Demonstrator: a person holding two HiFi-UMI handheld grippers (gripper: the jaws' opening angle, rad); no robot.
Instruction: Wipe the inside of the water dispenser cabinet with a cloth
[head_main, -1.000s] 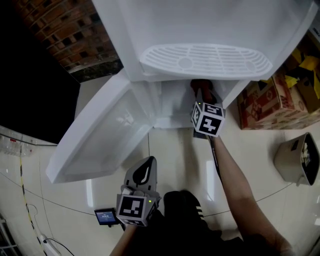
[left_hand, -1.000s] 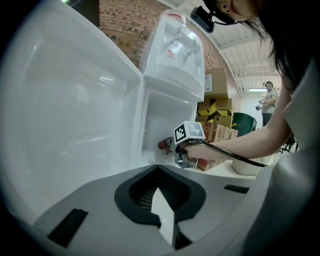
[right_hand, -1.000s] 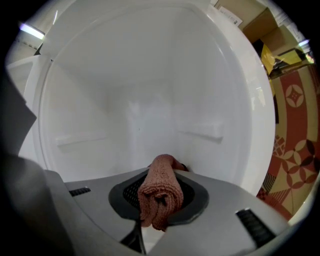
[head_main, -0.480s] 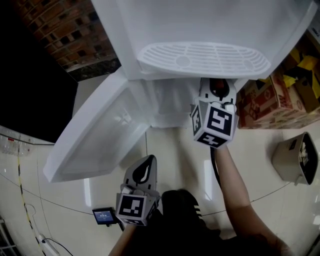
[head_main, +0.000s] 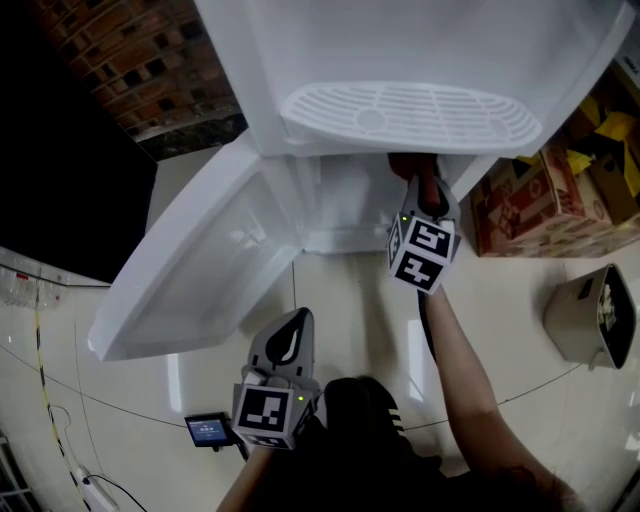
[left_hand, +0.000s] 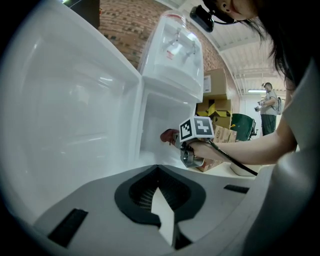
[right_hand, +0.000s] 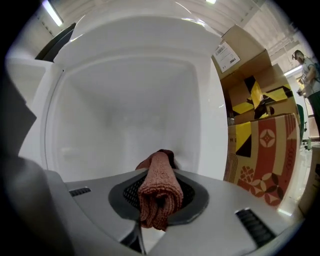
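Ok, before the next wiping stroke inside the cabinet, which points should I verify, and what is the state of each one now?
1. Cloth clamped in the right gripper: ok.
2. Cabinet door swung wide open: ok.
3. Cloth at the opening of the cabinet: ok.
4. Cloth pressing on an inner wall: cannot tell.
5. Left gripper shut, empty, away from the cabinet: ok.
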